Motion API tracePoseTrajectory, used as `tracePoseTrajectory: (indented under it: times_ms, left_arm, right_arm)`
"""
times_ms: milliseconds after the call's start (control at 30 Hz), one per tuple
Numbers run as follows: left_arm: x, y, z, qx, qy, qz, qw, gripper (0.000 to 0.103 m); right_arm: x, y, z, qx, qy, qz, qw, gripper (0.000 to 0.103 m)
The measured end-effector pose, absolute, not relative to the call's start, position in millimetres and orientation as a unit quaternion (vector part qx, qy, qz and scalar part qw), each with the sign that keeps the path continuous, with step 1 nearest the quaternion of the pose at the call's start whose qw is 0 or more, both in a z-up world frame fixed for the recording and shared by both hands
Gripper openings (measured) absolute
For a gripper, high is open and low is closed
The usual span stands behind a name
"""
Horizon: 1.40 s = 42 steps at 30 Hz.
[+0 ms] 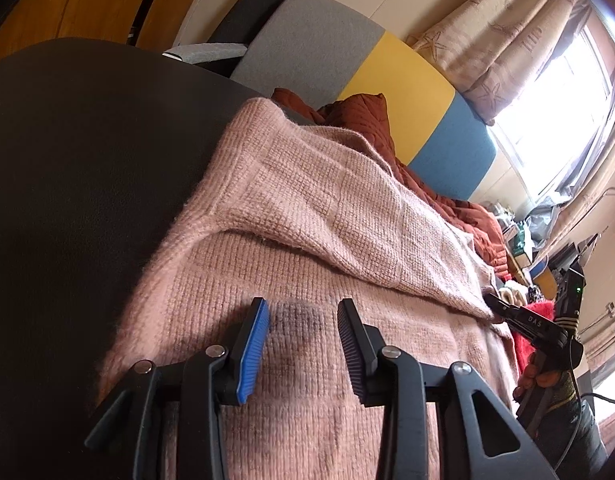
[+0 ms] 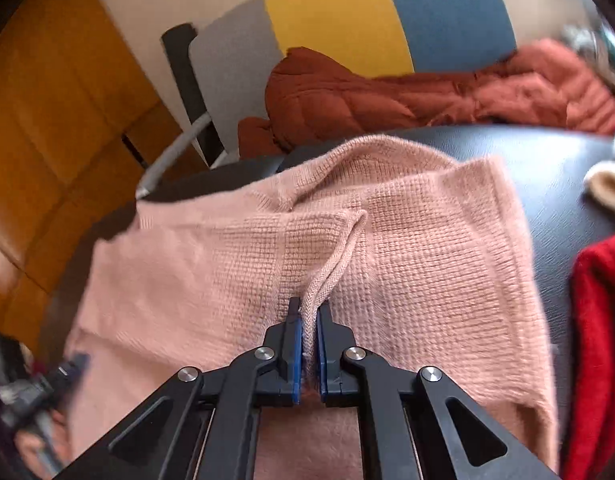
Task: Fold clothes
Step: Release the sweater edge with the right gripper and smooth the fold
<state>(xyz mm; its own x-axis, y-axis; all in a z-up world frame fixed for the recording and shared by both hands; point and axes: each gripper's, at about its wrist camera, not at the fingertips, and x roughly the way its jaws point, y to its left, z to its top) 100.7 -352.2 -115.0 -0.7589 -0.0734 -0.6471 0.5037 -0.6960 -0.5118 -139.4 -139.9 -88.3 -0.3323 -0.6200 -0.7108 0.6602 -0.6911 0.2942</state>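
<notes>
Pink sweater (image 2: 407, 240) lies flat on the black bench (image 1: 67, 200), one layer already turned over. Right tool (image 2: 308, 332) pinches a ridge of knit at 6 o'clock in its view. Left tool (image 1: 303, 344) hangs spread over the sweater, pinching nothing. Advice: lay the pinched fold flat, edges matched, before letting go. Both tools slope downward at the cloth.

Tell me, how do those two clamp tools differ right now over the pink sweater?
The left gripper stands open, with nothing pinched between its jaws; the right gripper is shut on a fold of the pink sweater. The left one sits over flat knit, while the right one pulls up a ridge of fabric. Both are black with ribbed pads, and both are at the same sweater.
</notes>
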Motion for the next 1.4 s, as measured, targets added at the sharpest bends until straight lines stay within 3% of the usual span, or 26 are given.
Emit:
tracePoseTrajectory:
  times_ms: [133,233,300,567,767,867,1167,1400]
  left_arm:
    - [102.5,-354.5,-102.5,0.306,0.346,-0.87,0.171,0.038]
    - [96.5,-361.9,-84.3,0.295,0.334,-0.878,0.178,0.039]
    - [85.4,-368.5,-71.5,0.286,0.318,-0.886,0.181,0.039]
    - [13.9,-396.1,-54.3,0.296,0.26,-0.901,0.182,0.039]
    - [-31.5,-408.6,-83.5,0.351,0.196,-0.89,0.215,0.04]
    - [-39.8,-423.2,-111.2,0.379,0.192,-0.875,0.232,0.04]
    - [-78.6,-454.0,-115.7,0.374,0.15,-0.872,0.278,0.043]
    - [-91.6,-466.8,-115.9,0.373,0.143,-0.871,0.285,0.043]
  right_arm:
    - [-132.5,-126.8,-89.5,0.413,0.05,-0.826,0.381,0.007]
    - [-140.6,-114.2,-83.9,0.408,0.018,-0.836,0.366,0.026]
    - [-140.0,-110.4,-71.2,0.389,0.007,-0.846,0.364,0.031]
    - [-118.0,-160.2,-59.4,0.364,0.07,-0.829,0.42,0.031]
    - [-116.6,-194.2,-85.4,0.369,0.127,-0.83,0.398,0.031]
    - [-123.6,-200.2,-90.4,0.369,0.125,-0.835,0.389,0.031]
    - [-149.4,-235.2,-99.5,0.368,0.121,-0.834,0.394,0.033]
    - [-182.1,-231.2,-103.8,0.396,0.036,-0.809,0.432,0.034]
